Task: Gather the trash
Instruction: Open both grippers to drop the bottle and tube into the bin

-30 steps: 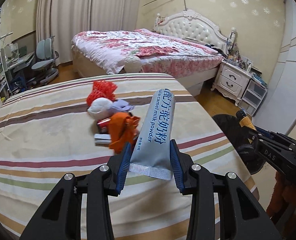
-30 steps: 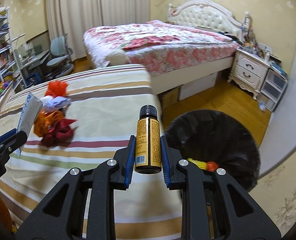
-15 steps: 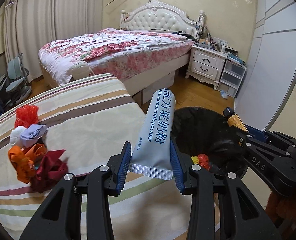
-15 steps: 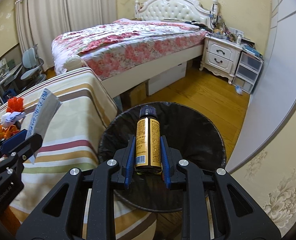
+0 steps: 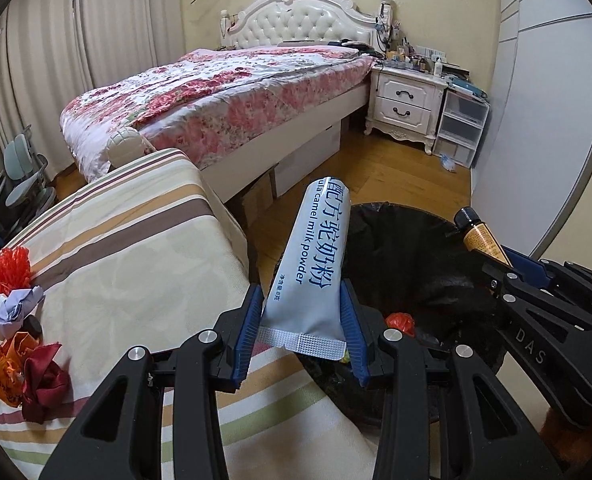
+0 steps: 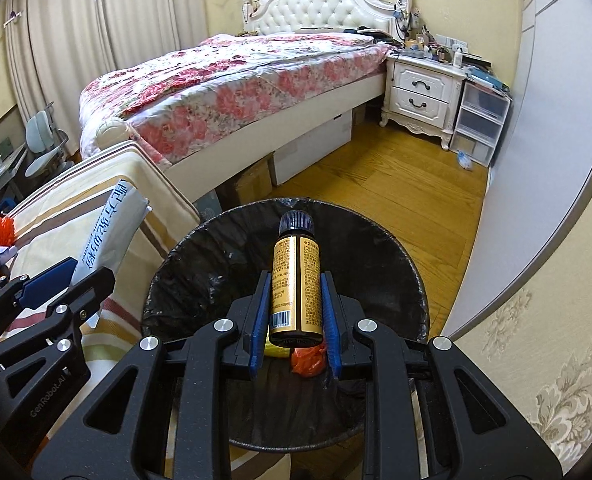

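My left gripper [image 5: 302,320] is shut on a pale blue milk powder sachet [image 5: 314,268], held at the table's edge beside the black-lined trash bin [image 5: 400,240]. My right gripper [image 6: 294,308] is shut on a small brown bottle [image 6: 295,280] with a gold label and black cap, held over the bin's [image 6: 216,272] opening. Red and yellow scraps [image 6: 308,360] lie inside the bin. Crumpled red, orange and white wrappers [image 5: 12,340] lie on the striped tablecloth [image 5: 136,248] at the left. The sachet [image 6: 104,232] also shows in the right wrist view.
A bed [image 5: 232,92] with a floral quilt stands behind the table. A white nightstand [image 5: 408,100] and plastic drawers [image 5: 460,128] stand at the far right by a wall. Wooden floor [image 6: 396,184] lies between bed and bin. Chairs [image 5: 20,176] are at the far left.
Both grippers have swung right from over the table toward the bin. The bottle now hangs over the bin's opening and the sachet is at the table's edge beside it.
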`<action>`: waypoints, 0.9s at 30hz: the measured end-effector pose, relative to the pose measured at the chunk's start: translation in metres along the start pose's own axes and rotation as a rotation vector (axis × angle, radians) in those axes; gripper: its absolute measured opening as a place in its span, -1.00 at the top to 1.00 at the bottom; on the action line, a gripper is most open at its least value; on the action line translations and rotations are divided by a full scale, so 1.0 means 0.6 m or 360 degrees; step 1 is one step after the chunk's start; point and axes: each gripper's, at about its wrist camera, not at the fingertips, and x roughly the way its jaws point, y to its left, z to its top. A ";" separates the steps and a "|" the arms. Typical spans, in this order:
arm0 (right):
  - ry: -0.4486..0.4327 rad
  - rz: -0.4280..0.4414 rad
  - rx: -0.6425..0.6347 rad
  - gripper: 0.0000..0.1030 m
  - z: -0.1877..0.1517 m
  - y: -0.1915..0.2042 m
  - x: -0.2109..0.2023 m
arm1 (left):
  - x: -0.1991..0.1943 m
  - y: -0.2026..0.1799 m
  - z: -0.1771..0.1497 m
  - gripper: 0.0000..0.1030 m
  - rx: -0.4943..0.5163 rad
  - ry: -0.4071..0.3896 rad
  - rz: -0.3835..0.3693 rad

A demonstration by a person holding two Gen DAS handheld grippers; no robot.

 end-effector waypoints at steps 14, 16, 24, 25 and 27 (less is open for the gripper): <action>0.0004 -0.0019 0.0061 0.35 -0.004 -0.019 0.006 | 0.010 -0.017 0.000 -0.36 0.0053 -0.0001 0.0043; 0.0006 -0.0019 0.0060 0.35 -0.004 -0.018 0.005 | 0.005 -0.018 -0.003 -0.37 0.0062 -0.0013 0.0056; -0.0001 0.0006 0.0051 0.20 -0.013 0.000 -0.011 | -0.021 0.012 -0.010 -0.40 0.0025 -0.0027 0.0113; 0.0000 0.0015 0.0044 0.20 -0.014 0.008 -0.013 | -0.025 0.016 -0.012 -0.40 0.0018 -0.0029 0.0124; 0.0003 0.0034 0.0028 0.18 -0.017 0.023 -0.017 | -0.036 0.032 -0.019 -0.40 -0.0004 -0.0033 0.0146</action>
